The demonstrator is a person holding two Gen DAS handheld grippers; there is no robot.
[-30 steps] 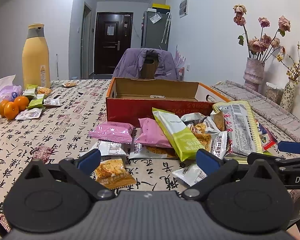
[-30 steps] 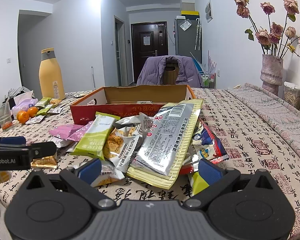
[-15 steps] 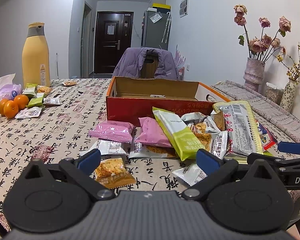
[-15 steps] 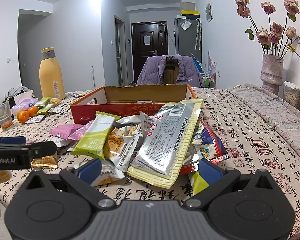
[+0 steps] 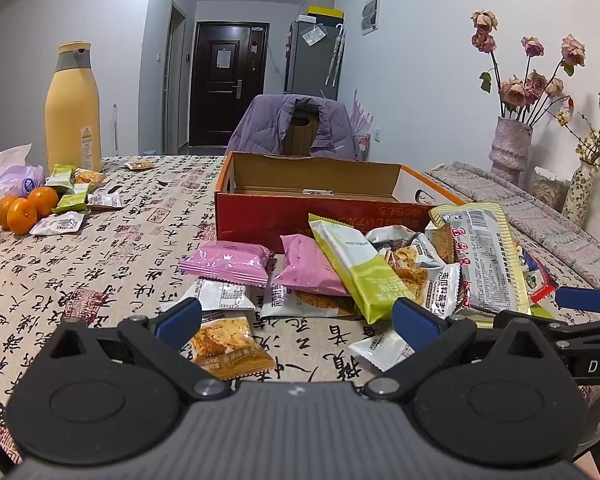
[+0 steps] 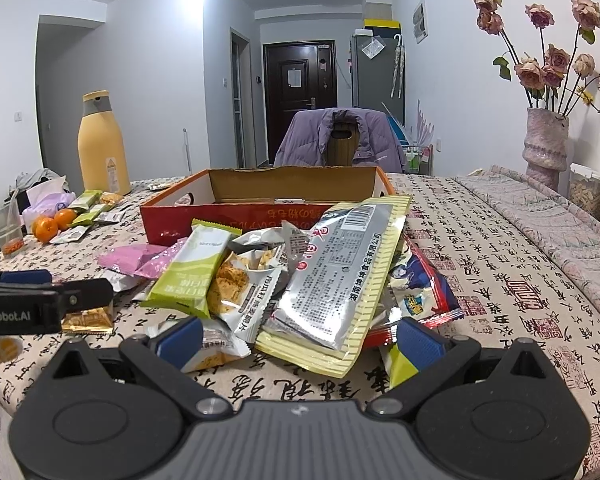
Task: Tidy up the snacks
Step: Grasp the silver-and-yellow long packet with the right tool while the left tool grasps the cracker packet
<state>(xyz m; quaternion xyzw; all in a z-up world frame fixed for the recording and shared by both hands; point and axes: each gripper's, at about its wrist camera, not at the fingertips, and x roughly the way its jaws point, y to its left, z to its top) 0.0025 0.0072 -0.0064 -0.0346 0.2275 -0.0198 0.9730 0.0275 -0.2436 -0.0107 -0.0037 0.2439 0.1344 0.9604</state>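
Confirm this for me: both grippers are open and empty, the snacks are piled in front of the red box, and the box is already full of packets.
One thing is wrong: the box is not full. The left wrist view shows bare cardboard inside, no packets. The rest stands: the left gripper and right gripper are open and empty, and the snacks lie piled in front of the box.

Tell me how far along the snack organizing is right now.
Barely started. Done: nothing that shows; the cardboard box looks empty from these views. In hand: nothing; the left claw and right claw are both open, low over the table. Left: the whole snack pile in front of the box, including the pink packets, plus scattered packets by the oranges.
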